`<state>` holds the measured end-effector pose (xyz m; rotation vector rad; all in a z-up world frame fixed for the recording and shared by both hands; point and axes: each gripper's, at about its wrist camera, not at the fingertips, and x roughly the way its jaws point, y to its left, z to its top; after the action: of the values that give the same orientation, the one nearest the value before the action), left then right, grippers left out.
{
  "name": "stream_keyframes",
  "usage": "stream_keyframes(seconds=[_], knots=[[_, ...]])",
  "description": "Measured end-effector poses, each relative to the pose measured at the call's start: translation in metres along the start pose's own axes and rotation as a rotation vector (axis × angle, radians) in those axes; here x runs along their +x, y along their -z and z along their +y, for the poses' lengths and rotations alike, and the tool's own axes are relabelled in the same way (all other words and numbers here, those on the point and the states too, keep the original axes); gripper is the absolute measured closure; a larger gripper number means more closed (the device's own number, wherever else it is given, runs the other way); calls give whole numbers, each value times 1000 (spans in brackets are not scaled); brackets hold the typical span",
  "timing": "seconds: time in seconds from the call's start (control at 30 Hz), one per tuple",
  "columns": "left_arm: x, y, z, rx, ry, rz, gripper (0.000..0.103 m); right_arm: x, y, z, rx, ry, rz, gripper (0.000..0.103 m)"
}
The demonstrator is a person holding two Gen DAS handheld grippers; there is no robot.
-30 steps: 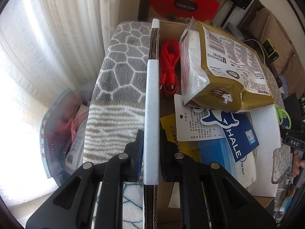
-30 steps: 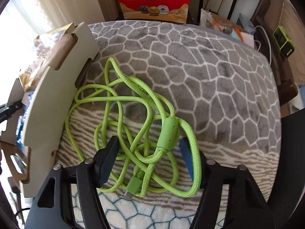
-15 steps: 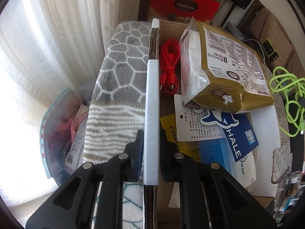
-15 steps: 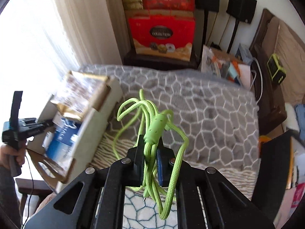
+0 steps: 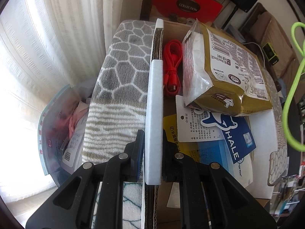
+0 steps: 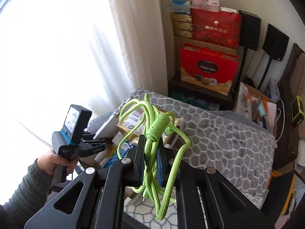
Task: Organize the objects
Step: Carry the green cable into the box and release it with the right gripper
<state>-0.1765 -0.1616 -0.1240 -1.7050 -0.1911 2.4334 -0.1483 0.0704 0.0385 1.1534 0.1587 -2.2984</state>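
Right fingers (image 6: 149,152) pinching braided lime cable (image 6: 152,133); left fingers (image 5: 151,152) clamped on foam-edged corrugated box wall (image 5: 153,114).

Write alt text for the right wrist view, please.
The right gripper is shut on a bundled green cable, held in the air above a grey patterned blanket. At left, a hand holds the left gripper against a cardboard box.

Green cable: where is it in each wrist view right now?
Left wrist: green cable hangs at the far right edge, beyond the box.
Right wrist: centre, clamped in the right gripper, loops dangling.
Shared landmark: gold bag in the cardboard box.
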Motion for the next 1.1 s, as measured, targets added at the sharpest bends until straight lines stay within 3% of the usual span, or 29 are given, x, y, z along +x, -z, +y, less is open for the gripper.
stream_keyframes(seconds=[0.3, 0.53, 0.67, 0.8, 1.0, 1.07, 1.1], knots=[[-9, 2, 13, -53, 76, 10, 88, 77, 27, 42, -8, -166, 83, 94], [-35, 1, 17, -60, 127, -29, 85, 109, 53, 37, 2, -204, 138, 94], [-43, 1, 14, -40, 123, -41, 83, 121, 60, 35, -10, -190, 158, 93], [-49, 5, 11, -23, 125, -42, 81, 135, 68, 27, -7, -99, 227, 93], [-68, 12, 8, -6, 144, -65, 76, 131, 69, 21, -8, -43, 233, 83], [-77, 14, 7, 4, 153, -81, 75, 126, 67, 22, -2, -40, 228, 71], [-80, 15, 5, 11, 158, -86, 73, 122, 65, 21, 12, -42, 218, 56]])
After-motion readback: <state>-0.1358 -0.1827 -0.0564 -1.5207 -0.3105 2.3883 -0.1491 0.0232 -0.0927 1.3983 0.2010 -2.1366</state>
